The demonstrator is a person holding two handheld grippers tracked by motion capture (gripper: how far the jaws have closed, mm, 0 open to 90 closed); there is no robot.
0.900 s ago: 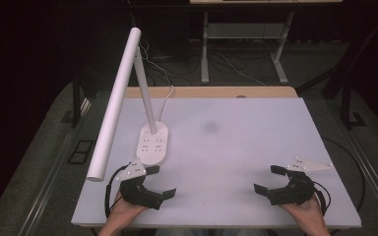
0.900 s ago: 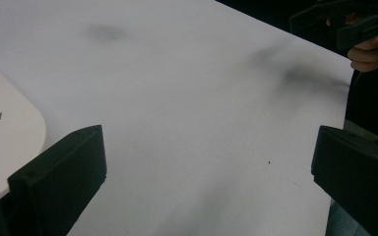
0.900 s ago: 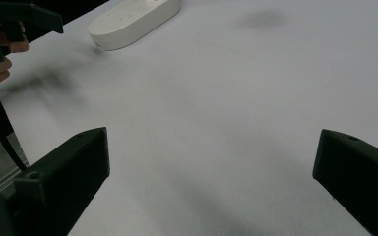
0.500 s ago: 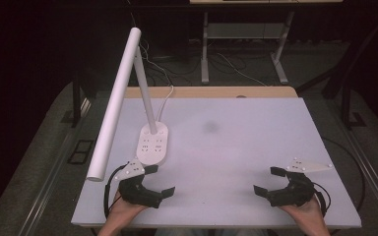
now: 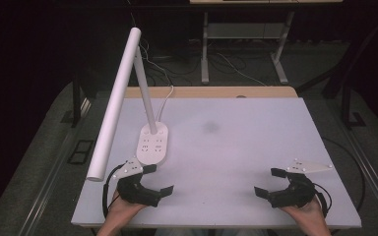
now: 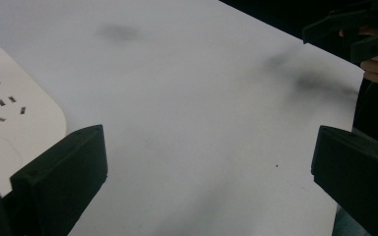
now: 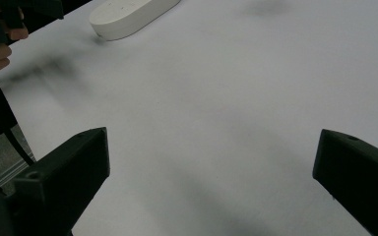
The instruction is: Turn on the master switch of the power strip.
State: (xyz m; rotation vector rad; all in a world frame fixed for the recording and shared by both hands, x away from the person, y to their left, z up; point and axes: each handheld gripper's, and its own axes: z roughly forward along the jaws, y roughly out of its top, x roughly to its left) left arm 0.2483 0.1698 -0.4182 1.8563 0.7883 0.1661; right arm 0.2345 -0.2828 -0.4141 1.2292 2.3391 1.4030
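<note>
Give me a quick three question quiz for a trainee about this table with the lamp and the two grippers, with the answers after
1. True or false: the left gripper is shut on the desk lamp's base.
2. Which gripper is nearer the lamp base? A) left B) right C) both equally near
3. Fill in: the lamp's long white bar reaches out past the table's ____ edge in the high view.

Key
1. False: its jaws stand wide apart, holding nothing, just short of the base.
2. A; the right gripper sits at the near right corner, also open.
3. Left.
</note>
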